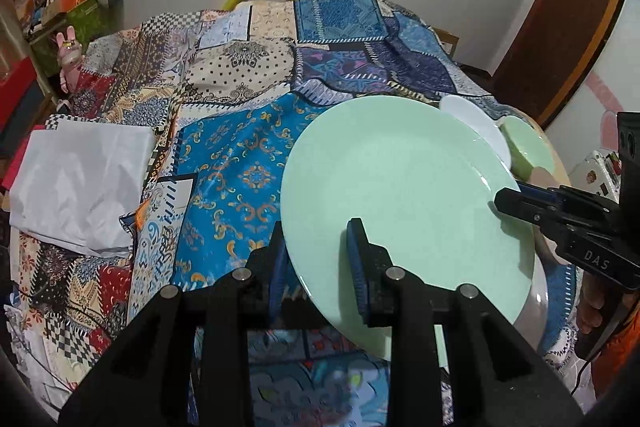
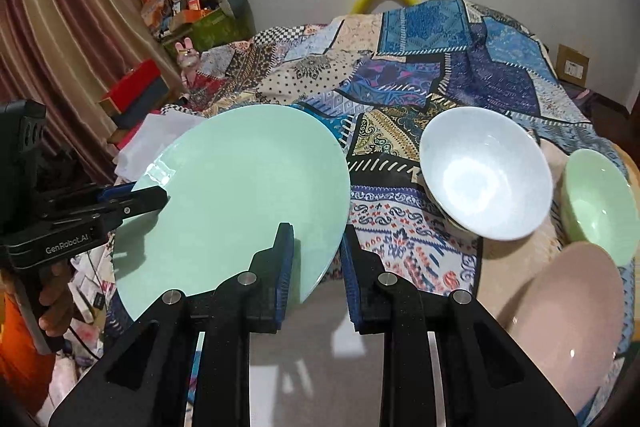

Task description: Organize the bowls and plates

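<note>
Nearest my lenses are my own black fingers, and between both pairs sits the big mint-green plate (image 1: 404,195), held off the patchwork cloth (image 1: 224,155) that covers the table. My left gripper (image 1: 320,259) is clamped on the plate's near-left rim, one pad under and one on top; my right gripper (image 2: 316,267) is clenched on the opposite rim, seen in the left wrist view coming in from the right. So the plate hangs tilted between the two, above the table's near edge.

Judging from this, I am mid-carry: the plate is picked up and not yet set anywhere. Next comes the pink plate (image 2: 568,323) at the near-right corner, a likely stacking spot, though I cannot tell whether it is a plate or a shallow bowl from this angle. Beyond it along the right edge stand the white bowl (image 2: 486,173) and, smallest, the green bowl (image 2: 600,203), just beside each other.

The next move calls for both hands travelling together, keeping the plate level, then lowering before either grip loosens.
</note>
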Demonstrator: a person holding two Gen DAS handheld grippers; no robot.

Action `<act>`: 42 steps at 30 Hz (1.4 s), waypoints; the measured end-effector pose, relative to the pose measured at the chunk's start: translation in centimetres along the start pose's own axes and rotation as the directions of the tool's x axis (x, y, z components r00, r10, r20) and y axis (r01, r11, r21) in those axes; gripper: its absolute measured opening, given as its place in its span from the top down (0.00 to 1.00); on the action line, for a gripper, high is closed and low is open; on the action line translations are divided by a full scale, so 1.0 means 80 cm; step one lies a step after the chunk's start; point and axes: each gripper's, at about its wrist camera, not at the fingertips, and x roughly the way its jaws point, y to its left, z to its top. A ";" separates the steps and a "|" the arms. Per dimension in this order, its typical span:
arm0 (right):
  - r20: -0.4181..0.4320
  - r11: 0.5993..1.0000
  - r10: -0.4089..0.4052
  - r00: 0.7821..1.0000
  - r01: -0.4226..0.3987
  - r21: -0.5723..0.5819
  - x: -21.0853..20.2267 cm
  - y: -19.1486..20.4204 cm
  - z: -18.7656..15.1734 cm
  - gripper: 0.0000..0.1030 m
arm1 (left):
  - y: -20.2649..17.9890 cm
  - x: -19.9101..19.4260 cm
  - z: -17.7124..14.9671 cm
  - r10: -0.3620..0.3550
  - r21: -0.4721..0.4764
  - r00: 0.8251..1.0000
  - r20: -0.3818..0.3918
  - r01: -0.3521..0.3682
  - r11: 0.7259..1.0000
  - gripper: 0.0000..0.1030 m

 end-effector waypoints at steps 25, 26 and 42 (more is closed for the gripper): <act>0.048 0.997 0.008 0.999 -0.011 0.076 -0.083 -0.031 -0.086 0.79 | -0.090 -0.039 -0.074 -0.058 0.019 0.998 -0.035 0.058 0.998 0.73; 0.046 0.997 0.008 0.999 -0.012 0.082 -0.085 -0.033 -0.091 0.79 | -0.092 -0.037 -0.077 -0.062 0.020 0.997 -0.041 0.063 0.998 0.73; 0.012 0.986 0.006 1.000 -0.007 0.164 -0.080 -0.067 -0.135 0.79 | -0.122 0.009 -0.106 -0.083 0.021 0.989 -0.122 0.086 0.996 0.73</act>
